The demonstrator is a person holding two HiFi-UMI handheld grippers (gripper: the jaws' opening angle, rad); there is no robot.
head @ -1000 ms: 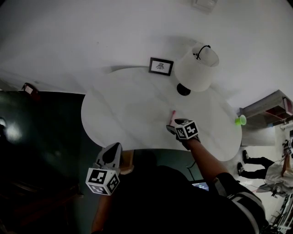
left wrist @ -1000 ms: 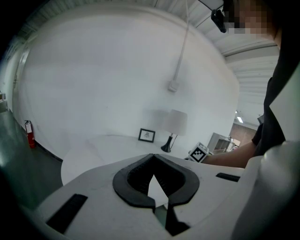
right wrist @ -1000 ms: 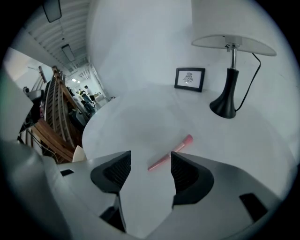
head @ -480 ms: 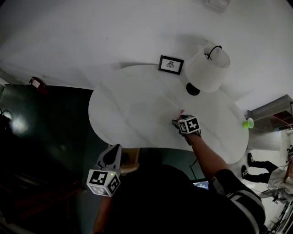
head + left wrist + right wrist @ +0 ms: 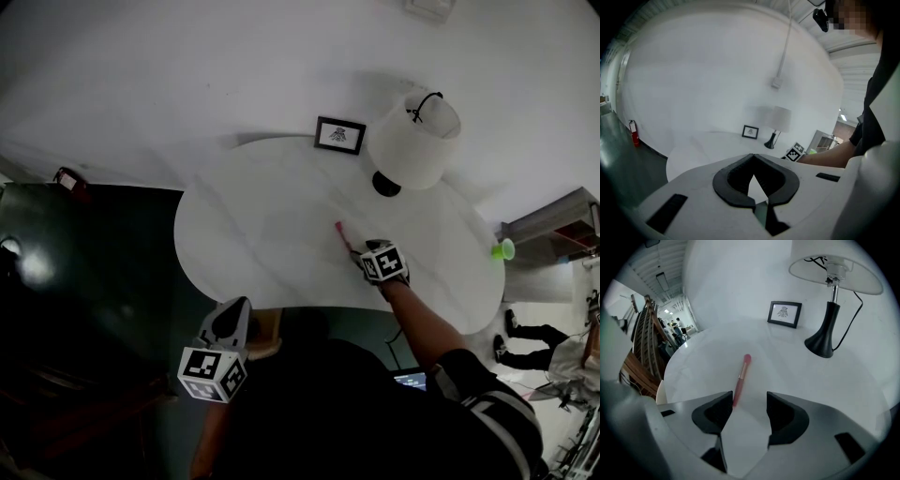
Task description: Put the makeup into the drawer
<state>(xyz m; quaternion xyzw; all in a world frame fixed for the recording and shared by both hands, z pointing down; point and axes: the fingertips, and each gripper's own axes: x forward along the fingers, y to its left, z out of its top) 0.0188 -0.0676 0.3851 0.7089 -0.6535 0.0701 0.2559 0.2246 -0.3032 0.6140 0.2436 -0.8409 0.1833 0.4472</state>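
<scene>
A pink makeup brush (image 5: pixel 343 235) lies on the round white table (image 5: pixel 253 225), just beyond my right gripper (image 5: pixel 361 255). In the right gripper view the brush (image 5: pixel 739 378) stretches away from me, and its near end runs beside the left pad (image 5: pixel 715 416). The right gripper (image 5: pixel 749 401) is open, low over the table, and touches nothing. My left gripper (image 5: pixel 232 306) hangs at the table's near edge, its jaws shut (image 5: pixel 753 157) with nothing visible between them. A tan wooden piece (image 5: pixel 263 332) shows under the edge beside it. I cannot tell whether that piece is the drawer.
A white-shaded lamp (image 5: pixel 412 141) with a black base (image 5: pixel 821 343) and a small framed picture (image 5: pixel 339 135) stand at the table's far side. A green cup (image 5: pixel 499 248) sits on shelving to the right. A person's legs (image 5: pixel 520 337) show at far right, and a fire extinguisher (image 5: pixel 66 178) stands at left.
My right gripper has sunk a little closer to the table and the brush. The left gripper has stayed where it was.
</scene>
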